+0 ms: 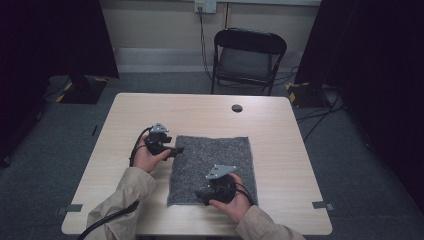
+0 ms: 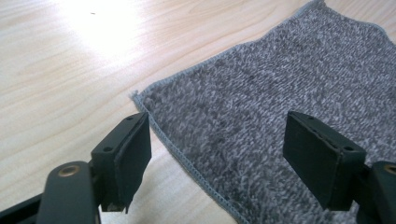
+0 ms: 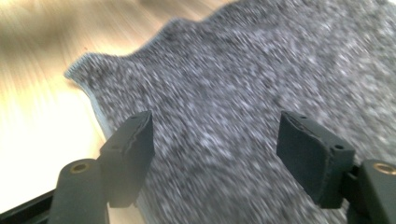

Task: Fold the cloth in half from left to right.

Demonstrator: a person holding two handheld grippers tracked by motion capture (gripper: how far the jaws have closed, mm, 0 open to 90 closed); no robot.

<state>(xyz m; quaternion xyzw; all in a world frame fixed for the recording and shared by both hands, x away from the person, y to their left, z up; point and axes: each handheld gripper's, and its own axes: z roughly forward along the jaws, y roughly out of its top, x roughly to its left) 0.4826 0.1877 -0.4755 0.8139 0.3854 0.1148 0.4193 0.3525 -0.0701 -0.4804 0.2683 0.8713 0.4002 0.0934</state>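
On the pale wooden bench (image 1: 280,150) a grey knitted cloth (image 1: 215,160) lies spread flat, a little toward the person's side of the middle, and both hands are working at its near-left part. The left tool (image 1: 176,150) sits at the cloth's left edge, released, its jaws standing wide with nothing pinched; in the left gripper view (image 2: 217,154) the stitched hem and one corner (image 2: 136,95) of the cloth lie just ahead of them. The right tool (image 1: 200,192) hovers low over the near-left corner, also released, jaws apart over the weave (image 3: 215,154) and gripping nothing.

From where I stand, the risk is a poor bite. The cloth is thin and lies flush, so a tool closing from above may scrape the wood and come away with only a few threads, or nothing. The right gripper view is smeared with motion; if that hand closes while sliding, it could shove the corner into a wrinkle instead of catching it. And if one side grips well and the other slips, lifting would drag the cloth crooked across the bench.
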